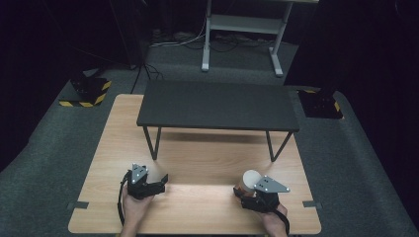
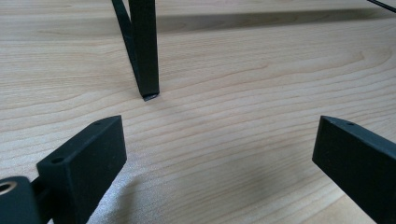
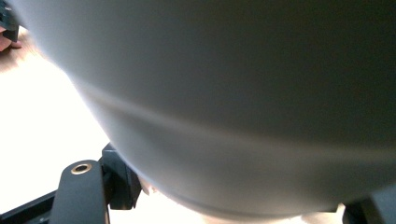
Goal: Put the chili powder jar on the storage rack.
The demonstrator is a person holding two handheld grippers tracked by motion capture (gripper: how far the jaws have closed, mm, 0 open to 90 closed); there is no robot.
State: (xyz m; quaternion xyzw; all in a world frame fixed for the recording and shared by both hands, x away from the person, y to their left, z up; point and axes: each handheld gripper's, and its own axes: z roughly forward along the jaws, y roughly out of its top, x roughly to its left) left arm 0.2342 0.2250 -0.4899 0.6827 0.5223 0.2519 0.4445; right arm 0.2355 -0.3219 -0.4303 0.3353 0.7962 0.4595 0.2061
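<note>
At the lower left of the high view, the left gripper [image 1: 160,180] is held by a hand [image 1: 134,206] low over the wooden table [image 1: 197,217], its jaws pointed toward the right of the frame. In the left gripper view the two black jaws are seen spread wide, one at the lower left and one at the lower right of the frame, with bare wood grain between them and nothing gripped. A thin black leg [image 2: 145,56] of the small black stand [image 1: 217,106] is planted on the wood at the upper left of that view, beyond the jaws and apart from them.

Across the upper middle of the high view, the stand is set on the far half of the table, its flat dark top carried on slim angled legs.

At the lower right of the high view, the right gripper [image 1: 243,189] is held by the other hand [image 1: 274,222], and a pale rounded cup [image 1: 249,180] is seen at its front end, just left of the grey plate [image 1: 271,184] on top of the gripper. The jaws are clenched on the cup. In the right gripper view the cup [image 3: 243,93] is pressed close against the camera as a blurred grey curved wall; whether it rests on the table cannot be told.
</note>
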